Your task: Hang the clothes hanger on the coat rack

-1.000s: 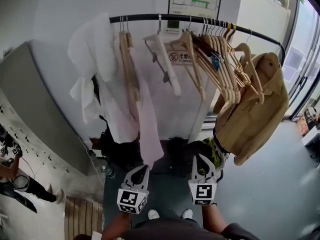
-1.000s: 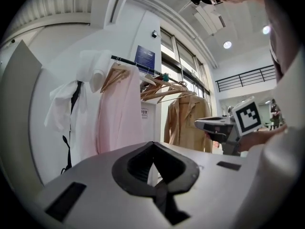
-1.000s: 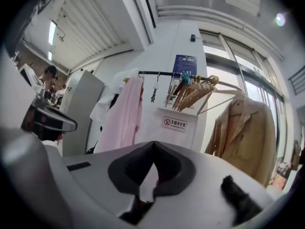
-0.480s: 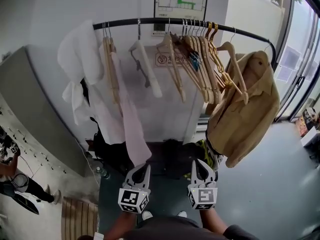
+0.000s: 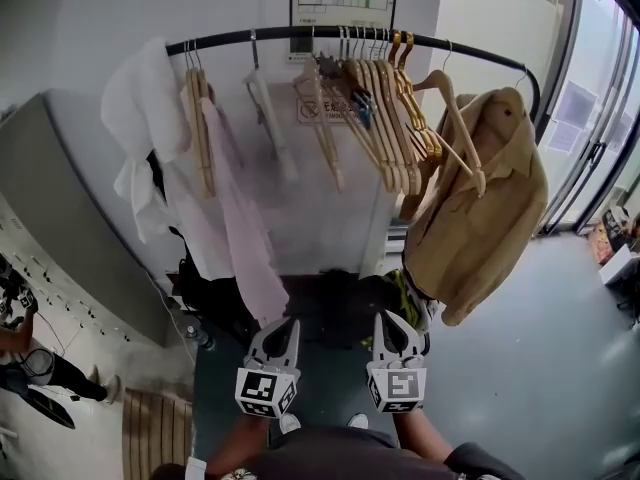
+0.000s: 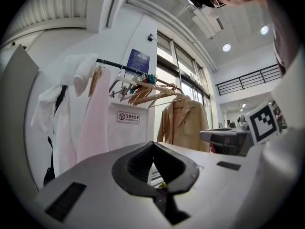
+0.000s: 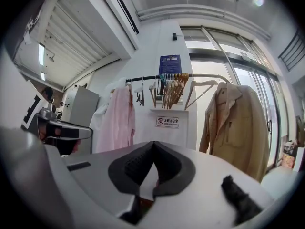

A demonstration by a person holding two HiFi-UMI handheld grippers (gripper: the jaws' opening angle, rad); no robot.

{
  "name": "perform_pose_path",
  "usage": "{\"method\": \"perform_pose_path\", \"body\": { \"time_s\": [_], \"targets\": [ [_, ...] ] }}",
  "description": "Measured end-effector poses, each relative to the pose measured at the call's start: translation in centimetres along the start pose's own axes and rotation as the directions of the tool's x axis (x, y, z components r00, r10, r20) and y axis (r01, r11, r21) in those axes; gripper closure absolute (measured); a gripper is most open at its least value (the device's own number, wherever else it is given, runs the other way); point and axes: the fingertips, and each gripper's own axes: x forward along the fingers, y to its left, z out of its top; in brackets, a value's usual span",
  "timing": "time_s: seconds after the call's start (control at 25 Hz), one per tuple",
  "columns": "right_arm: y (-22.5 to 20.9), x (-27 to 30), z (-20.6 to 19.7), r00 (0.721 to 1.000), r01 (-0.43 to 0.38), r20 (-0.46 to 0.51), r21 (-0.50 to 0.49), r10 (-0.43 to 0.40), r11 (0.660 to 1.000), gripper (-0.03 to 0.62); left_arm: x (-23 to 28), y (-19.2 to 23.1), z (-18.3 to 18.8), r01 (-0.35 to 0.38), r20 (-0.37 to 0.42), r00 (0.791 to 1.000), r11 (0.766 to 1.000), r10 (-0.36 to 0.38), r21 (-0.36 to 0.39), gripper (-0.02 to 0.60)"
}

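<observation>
Both tongs are clenched and empty: left tongs (image 5: 284, 326) and right tongs (image 5: 392, 320) sit low, side by side. The wooden hangers (image 5: 385, 118) hang bunched on the rail (image 5: 300, 34) at 12 o'clock. Risk: a grab into this bunch can snag neighbouring hooks or dislodge the tan jacket (image 5: 480, 208) at 2 o'clock.

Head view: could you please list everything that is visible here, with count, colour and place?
rail: one, black, across the top
white garment: one, white, left end of the rail
pink garment: one, pink, just right of the white one
wooden hangers: several bunched together, exact count unclear, light wood, middle-right of the rail
jacket: one, tan, right end of the rail
cabinet: one, grey, far left
left gripper: one, white, bottom centre, jaws shut, empty
right gripper: one, white, beside it, jaws shut, empty
</observation>
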Motion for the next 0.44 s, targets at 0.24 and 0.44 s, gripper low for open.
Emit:
{"method": "perform_pose_path", "body": {
  "time_s": [0.24,0.44],
  "targets": [
    [-0.3,-0.6,-0.2,1.0,-0.009,0.003,0.009,0.009,1.0,0.58,0.1,-1.1,0.1,0.006,-0.007,1.0,1.0,-0.006,0.01,0.577],
    [-0.7,-0.8,0.1,1.0,-0.026,0.006,0.007,0.026,1.0,0.58,0.2,-2.0,0.2,0.008,-0.008,1.0,1.0,-0.008,0.014,0.577]
  ]
}}
